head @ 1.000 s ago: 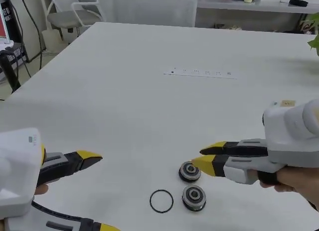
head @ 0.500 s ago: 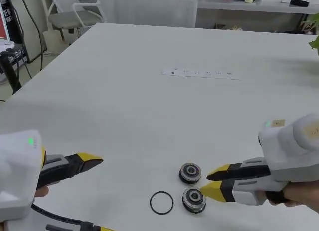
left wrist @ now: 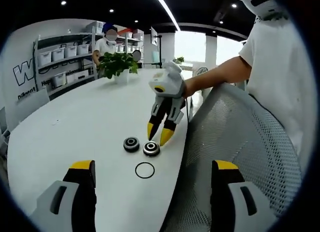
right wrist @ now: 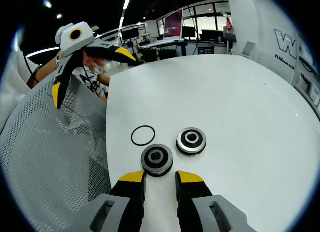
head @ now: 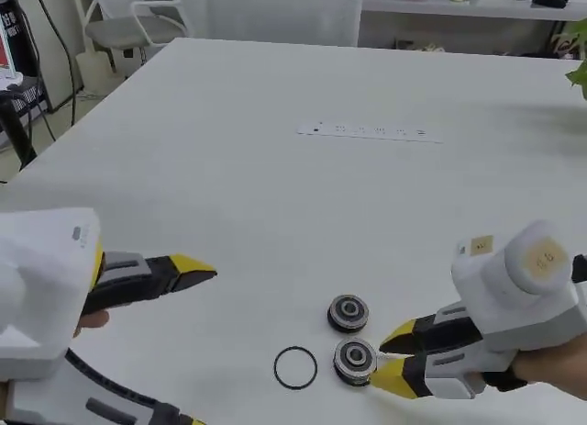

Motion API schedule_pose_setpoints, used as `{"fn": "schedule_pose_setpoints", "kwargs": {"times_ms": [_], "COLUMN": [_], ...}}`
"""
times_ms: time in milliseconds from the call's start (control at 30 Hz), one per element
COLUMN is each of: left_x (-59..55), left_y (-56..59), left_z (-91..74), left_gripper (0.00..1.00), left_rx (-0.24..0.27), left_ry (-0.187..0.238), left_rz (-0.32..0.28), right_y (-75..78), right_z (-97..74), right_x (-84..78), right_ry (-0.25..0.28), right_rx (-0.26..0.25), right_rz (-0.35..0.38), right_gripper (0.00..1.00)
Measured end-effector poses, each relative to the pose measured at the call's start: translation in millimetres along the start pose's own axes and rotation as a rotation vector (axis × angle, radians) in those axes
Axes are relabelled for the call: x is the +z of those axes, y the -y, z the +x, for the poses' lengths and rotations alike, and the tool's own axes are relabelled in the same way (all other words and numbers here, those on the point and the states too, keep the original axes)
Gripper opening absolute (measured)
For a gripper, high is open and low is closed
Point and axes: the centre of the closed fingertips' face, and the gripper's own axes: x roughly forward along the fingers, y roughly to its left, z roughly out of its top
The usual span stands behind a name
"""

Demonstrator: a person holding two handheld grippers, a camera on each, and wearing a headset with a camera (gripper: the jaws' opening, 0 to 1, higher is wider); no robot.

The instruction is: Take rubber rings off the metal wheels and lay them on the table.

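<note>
Head view: white bench [head: 275,186], two metal wheels and one loose rubber ring at lower centre of frame.
- Near wheel [head: 354,359] lies flat, lower centre. Far wheel [head: 348,312] lies just above it in frame, close but apart.
- Loose rubber ring [head: 295,367], thin and black, lies flat on the bench just left of the near wheel, not touching it.

Right claw [head: 378,359] enters from the lower right. Jaws stand at a narrow gap and hold nothing. The yellow tips sit right beside the near wheel's right edge; contact cannot be judged.

Right gripper view: right claw [right wrist: 161,177] at bottom centre, with the near wheel [right wrist: 157,159] just above the tips and in line with the gap. This wheel shows a dark outer band. The far wheel [right wrist: 191,141] sits up and right of it, with a brighter metal edge. The ring [right wrist: 143,135] sits up and left.

Left claw [head: 200,347] at the left of the head view, jaws spread wide and empty, well apart from the wheels. In the left gripper view, the left claw [left wrist: 153,165] frames the ring [left wrist: 144,170], with both wheels beyond.
</note>
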Motion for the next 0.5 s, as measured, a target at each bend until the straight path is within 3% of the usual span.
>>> {"fn": "schedule_pose_setpoints", "kwargs": {"times_ms": [167, 267, 500], "left_x": [35.7, 49.6, 49.2], "left_y": [-9.5, -11.0, -4.7], "left_z": [5.0, 12.2, 40.2], "left_gripper": [0.95, 0.93, 0.87], "left_rx": [-0.014, -0.033, -0.107], "left_ry": [0.051, 0.060, 0.022], "left_rz": [0.073, 0.126, 0.192], "right_y": [-1.5, -2.5, -2.4], "right_z": [1.3, 2.4, 2.7], "right_x": [-0.6, -1.6, -3.4], "right_ry": [-0.002, -0.009, -0.018], "right_rx": [0.006, 0.007, 0.006], "right_rz": [0.001, -0.011, -0.020], "right_gripper": [0.21, 0.21, 0.21]}}
